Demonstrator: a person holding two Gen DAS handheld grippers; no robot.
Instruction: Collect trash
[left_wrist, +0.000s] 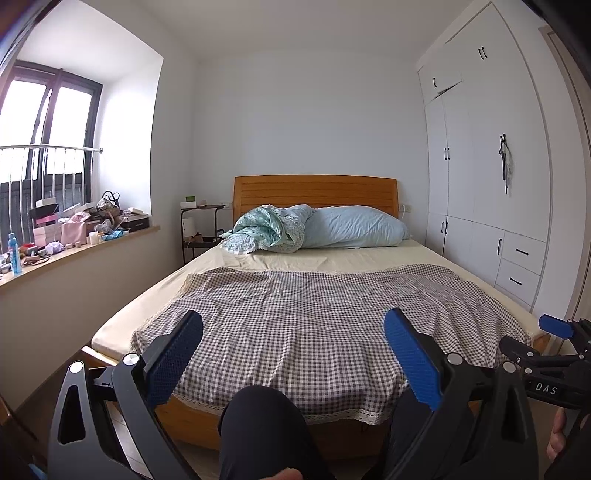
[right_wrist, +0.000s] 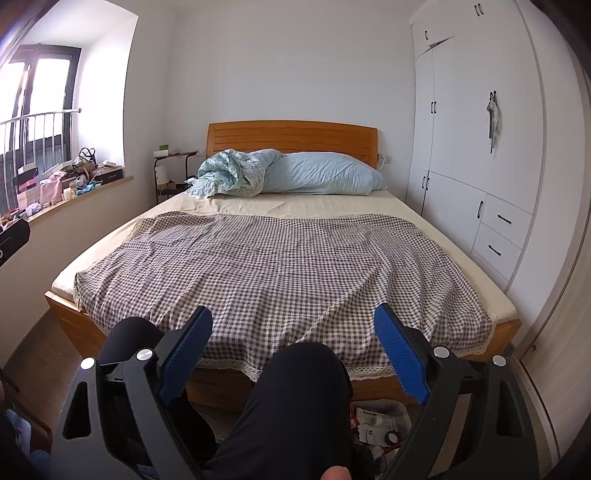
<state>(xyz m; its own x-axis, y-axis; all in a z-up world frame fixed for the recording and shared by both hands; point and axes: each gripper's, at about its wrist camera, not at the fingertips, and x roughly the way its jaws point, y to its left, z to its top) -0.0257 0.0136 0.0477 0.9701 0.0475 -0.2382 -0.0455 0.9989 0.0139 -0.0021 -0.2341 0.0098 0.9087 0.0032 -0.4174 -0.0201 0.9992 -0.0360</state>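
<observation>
Trash (right_wrist: 380, 428), a heap of crumpled white wrappers and packaging with red and black print, lies on the floor at the foot of the bed, just right of the person's right knee (right_wrist: 303, 373); only the right wrist view shows it. Left gripper (left_wrist: 293, 336): blue-padded fingers spread wide, nothing between them, held above the person's knees (left_wrist: 258, 413) and facing the bed (left_wrist: 207, 424). Right gripper (right_wrist: 293, 325): fingers equally wide, nothing held, same heading. Left wrist view alone shows the right gripper's blue tip at its right edge, and the fuller windowsill (left_wrist: 74, 254) clutter: boxes, a pink bag, a blue bottle (left_wrist: 14, 254). Both views: checked blanket (left_wrist: 314, 321) over the near half of the mattress, pale blue pillow (left_wrist: 354, 227) and bunched teal quilt (left_wrist: 269, 229) at the wooden headboard, white wardrobe (left_wrist: 491, 177) along the right wall.
</observation>
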